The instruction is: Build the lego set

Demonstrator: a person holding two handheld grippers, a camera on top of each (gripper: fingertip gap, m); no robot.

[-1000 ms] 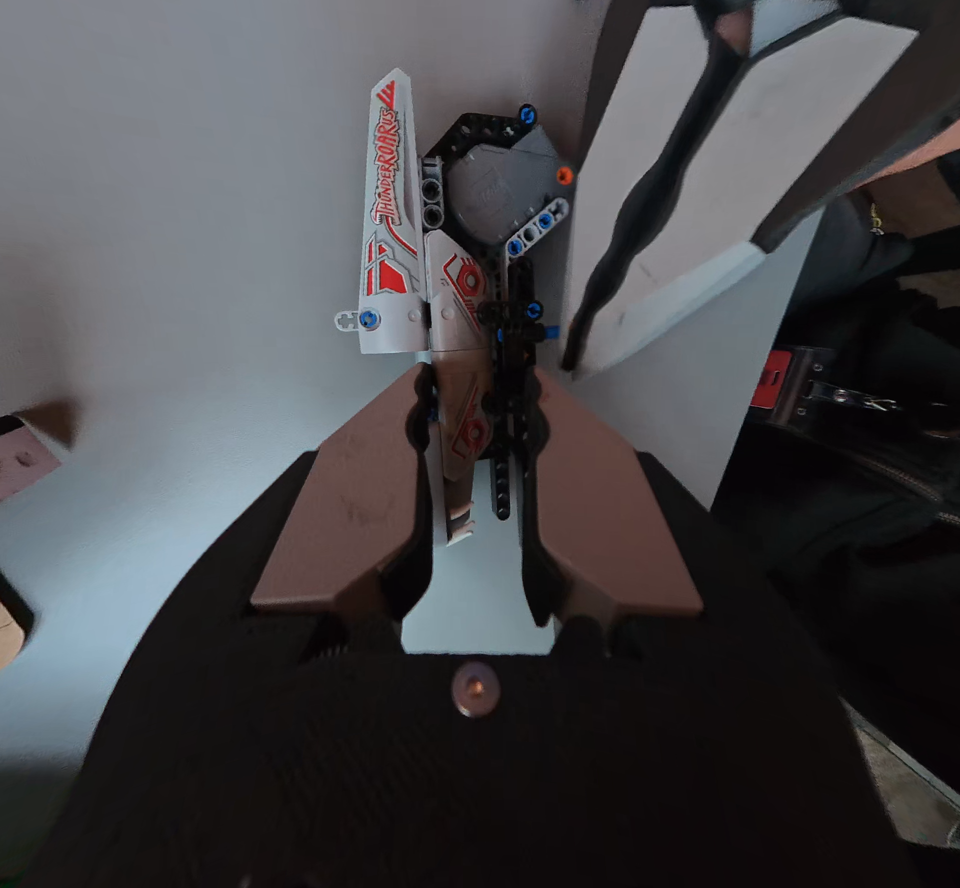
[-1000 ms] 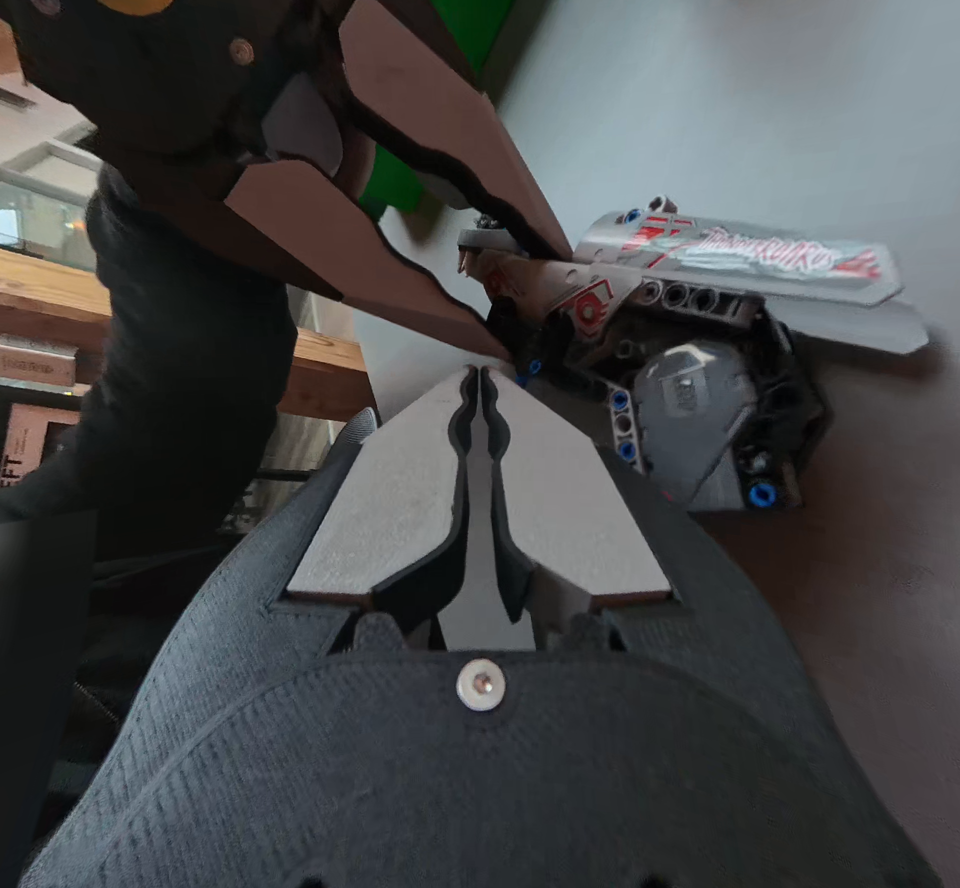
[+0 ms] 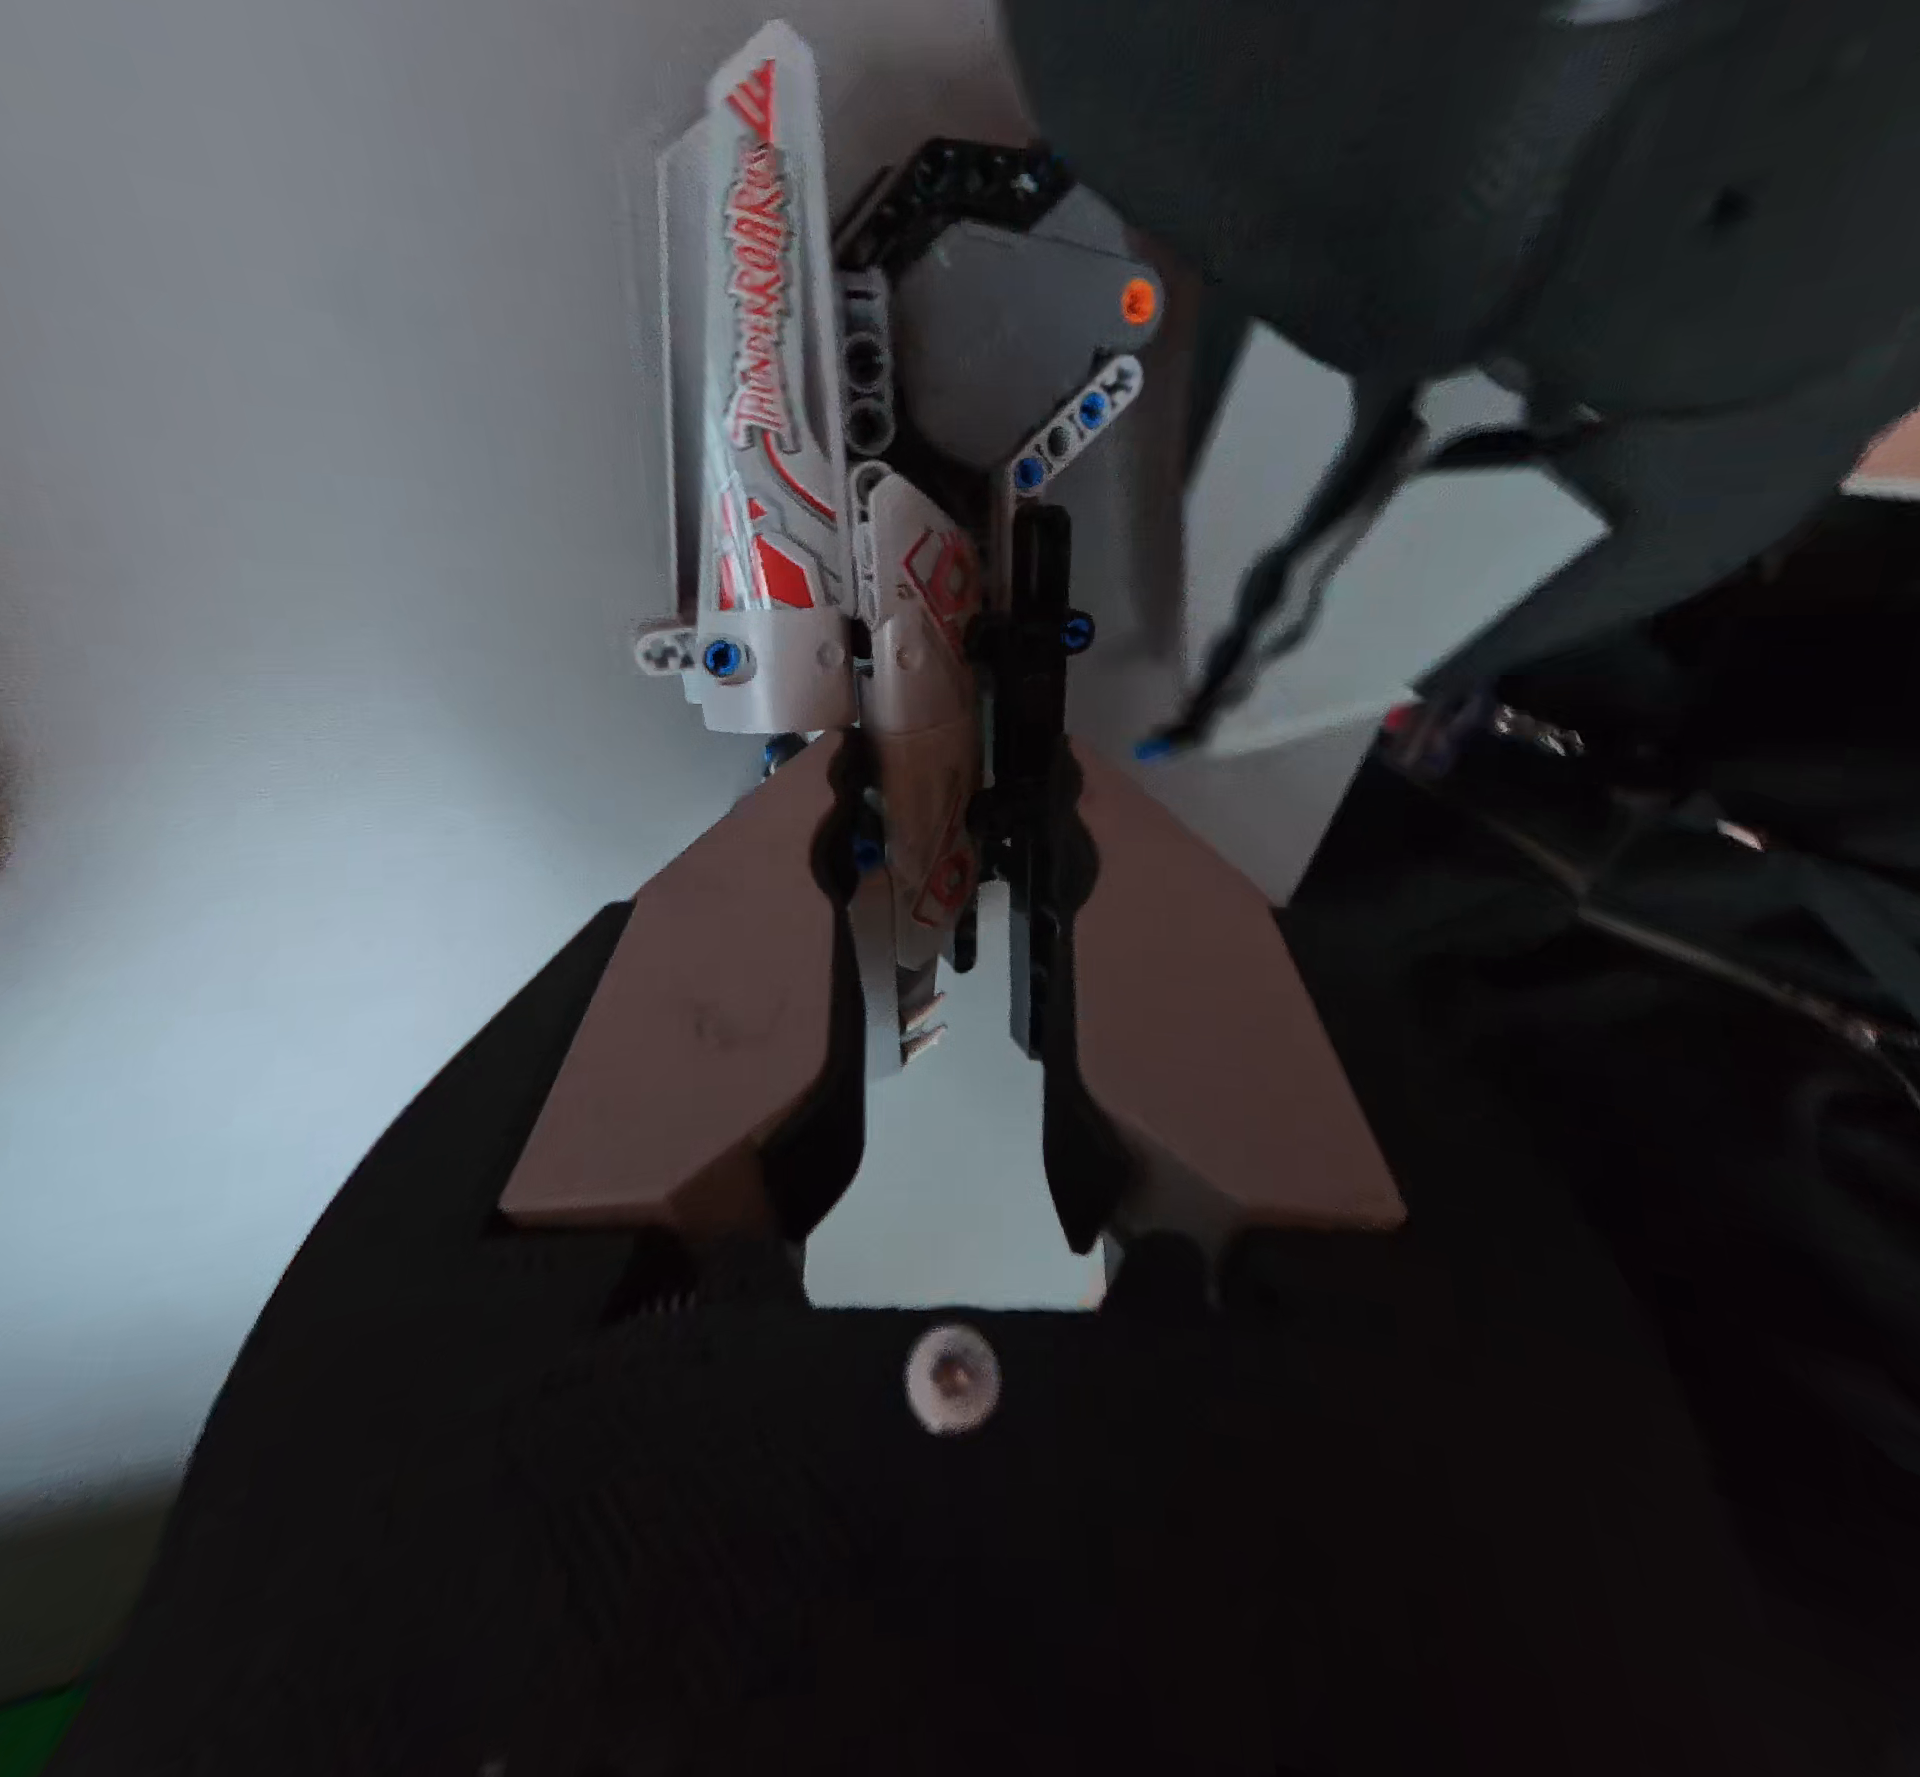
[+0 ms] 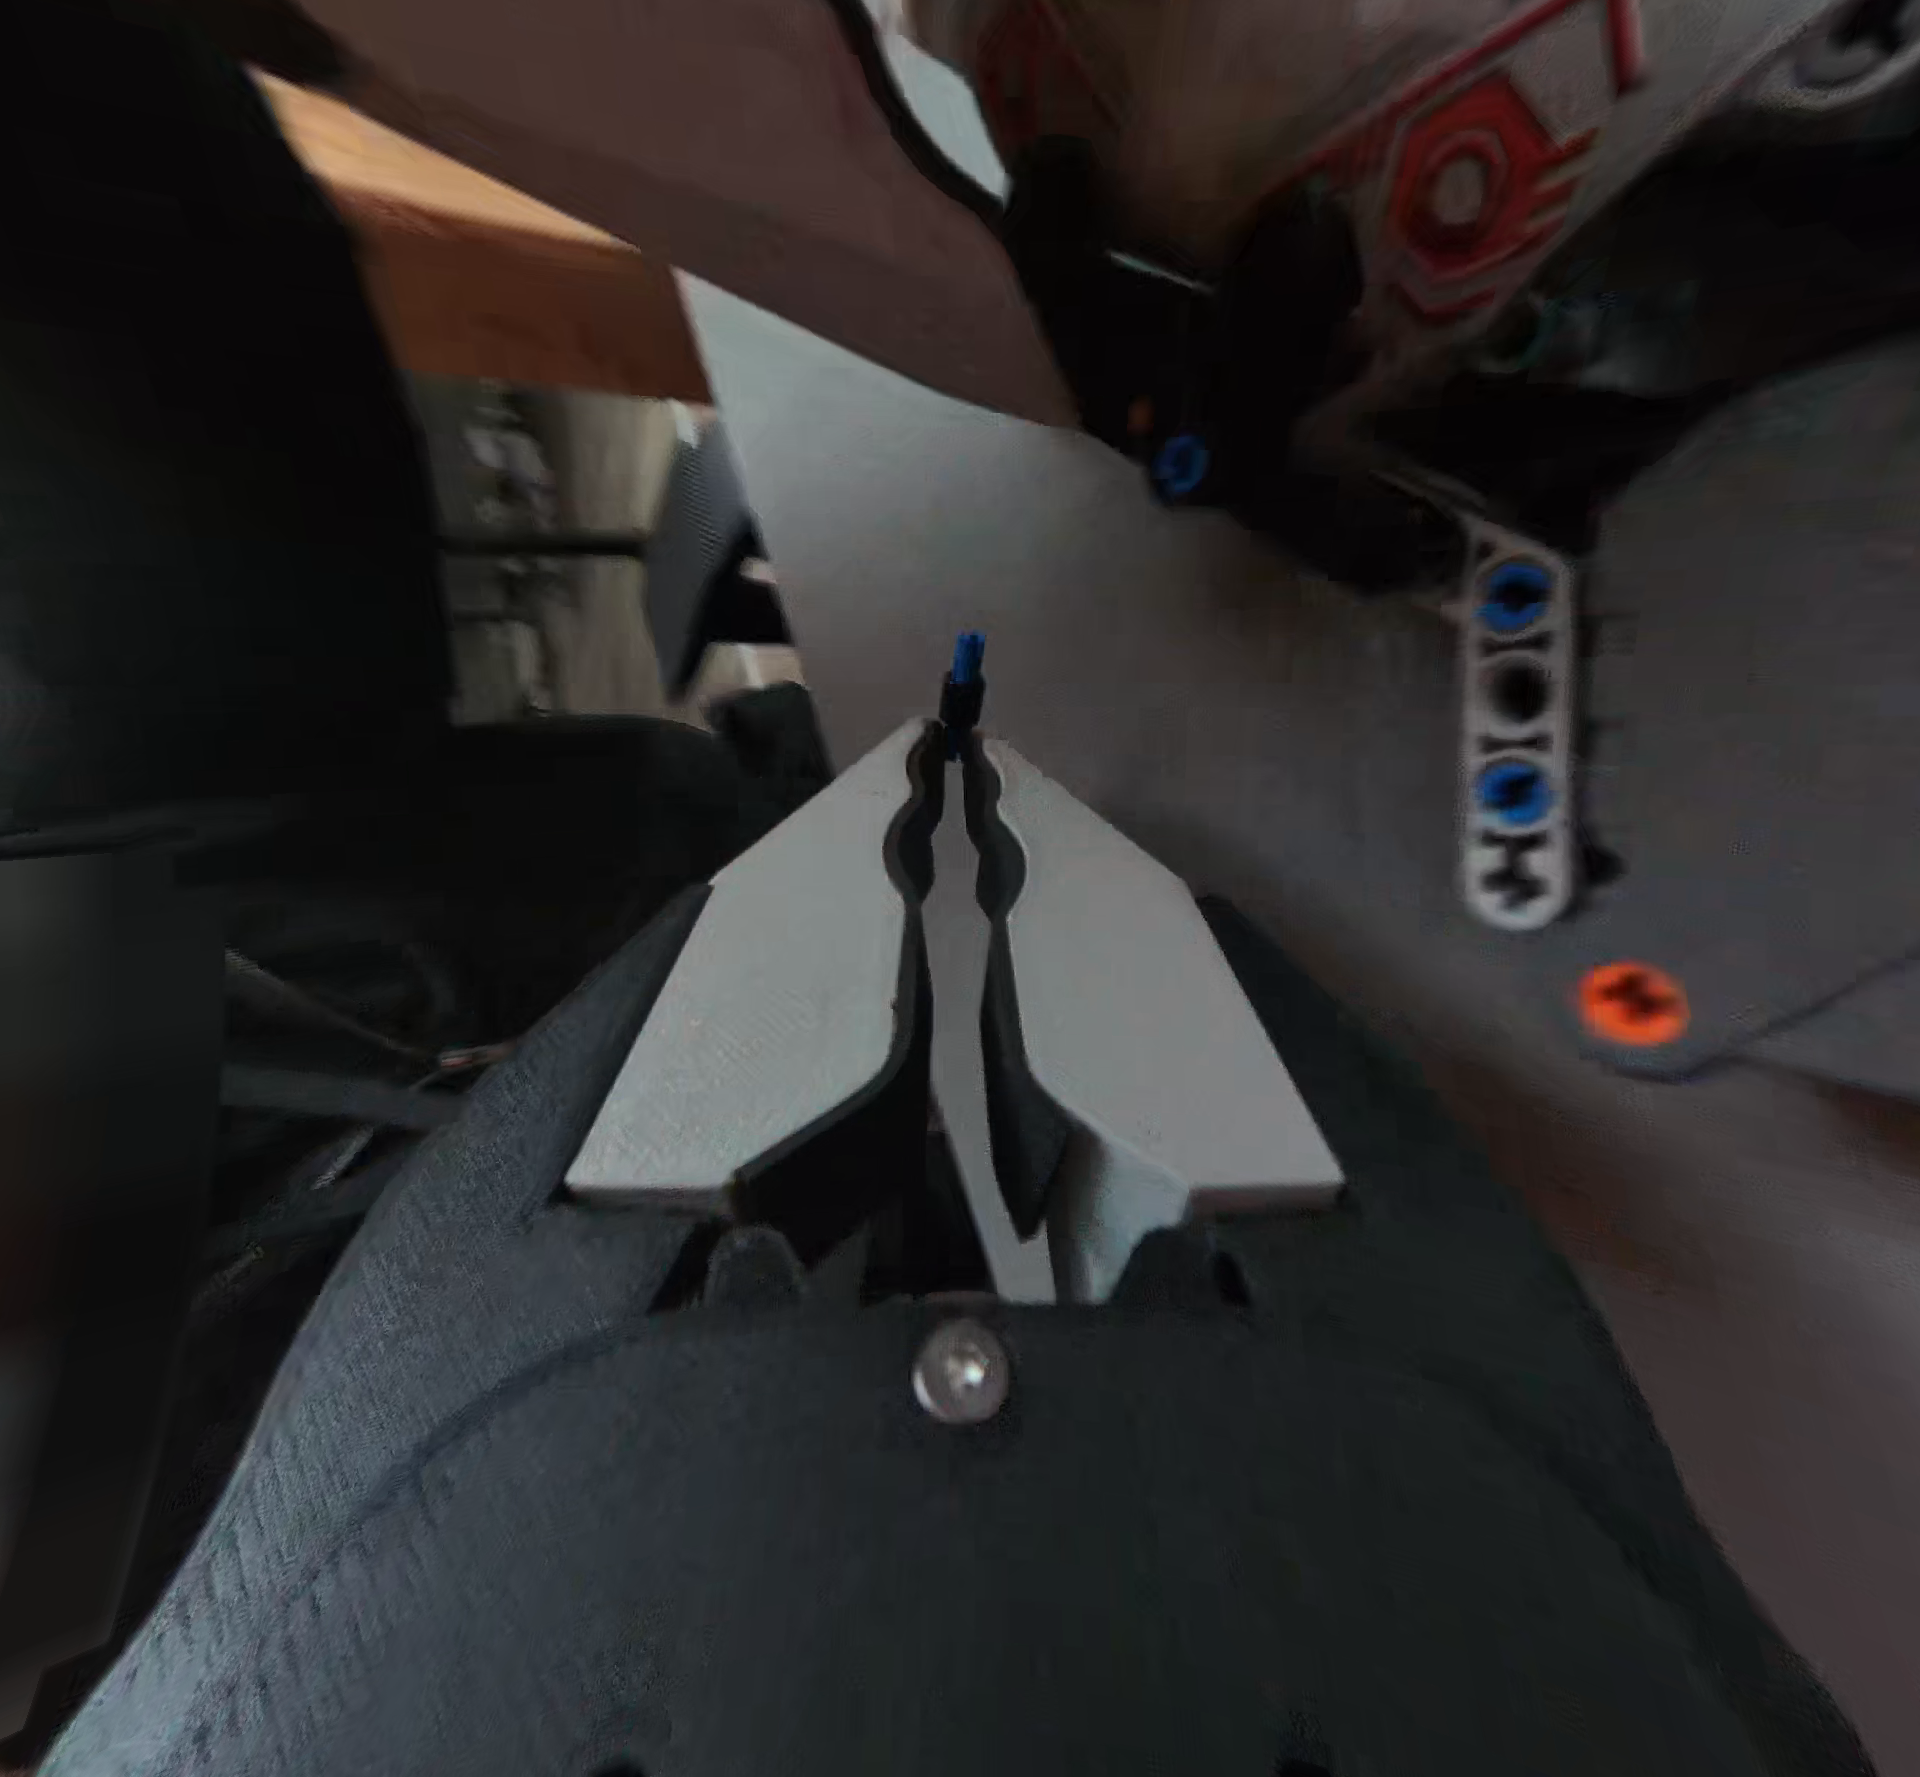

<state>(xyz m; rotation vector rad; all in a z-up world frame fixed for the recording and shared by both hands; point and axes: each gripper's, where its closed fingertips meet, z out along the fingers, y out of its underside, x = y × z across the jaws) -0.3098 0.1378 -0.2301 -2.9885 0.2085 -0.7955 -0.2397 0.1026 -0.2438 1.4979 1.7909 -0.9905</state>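
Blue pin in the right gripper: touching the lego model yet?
Apart. Right wrist view shows the blue pin with bare table between it and the lego model.

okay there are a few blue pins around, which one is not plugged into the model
The small blue pin pinched at the tips of the right gripper. The other blue pins sit in holes of the model.

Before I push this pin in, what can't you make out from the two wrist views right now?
- Target hole for the blue pin: right wrist view is motion-blurred; cannot tell.
- Near end of the lego model: left wrist view, hidden between the left gripper fingers.
- Right gripper tips: left wrist view, blurred.
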